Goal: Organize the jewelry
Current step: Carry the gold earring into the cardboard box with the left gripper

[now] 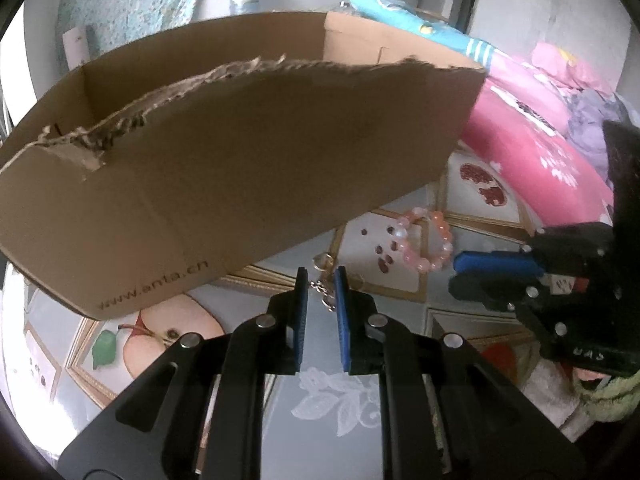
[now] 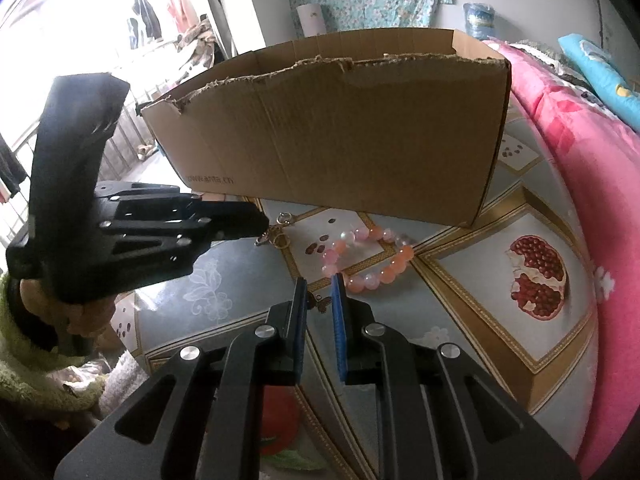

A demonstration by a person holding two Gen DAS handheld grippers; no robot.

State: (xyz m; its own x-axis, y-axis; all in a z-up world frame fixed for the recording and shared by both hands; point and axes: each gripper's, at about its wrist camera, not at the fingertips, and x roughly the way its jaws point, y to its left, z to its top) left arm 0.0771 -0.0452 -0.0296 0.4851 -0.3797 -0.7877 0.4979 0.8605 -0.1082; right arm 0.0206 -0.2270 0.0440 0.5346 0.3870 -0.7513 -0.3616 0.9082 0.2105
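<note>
A gold chain with a ring (image 1: 322,280) lies on the fruit-printed tablecloth (image 1: 344,400) just in front of a torn cardboard box (image 1: 240,160). My left gripper (image 1: 321,280) stands over it, jaws narrowly apart with the chain in the gap and neither pad pressing on it. In the right wrist view its tip (image 2: 264,223) is beside the chain (image 2: 277,236). A bracelet of pink and orange beads (image 2: 394,268) lies a little to the right (image 1: 420,266). My right gripper (image 2: 319,292) is shut on a small gold butterfly charm (image 2: 320,303), near the bracelet (image 1: 453,274).
The open box (image 2: 340,140) stands close behind the jewelry, its front wall ragged along the top. Pink bedding (image 2: 580,208) piles up along the table's right side. A hand in a green fuzzy sleeve (image 2: 24,360) holds the left gripper.
</note>
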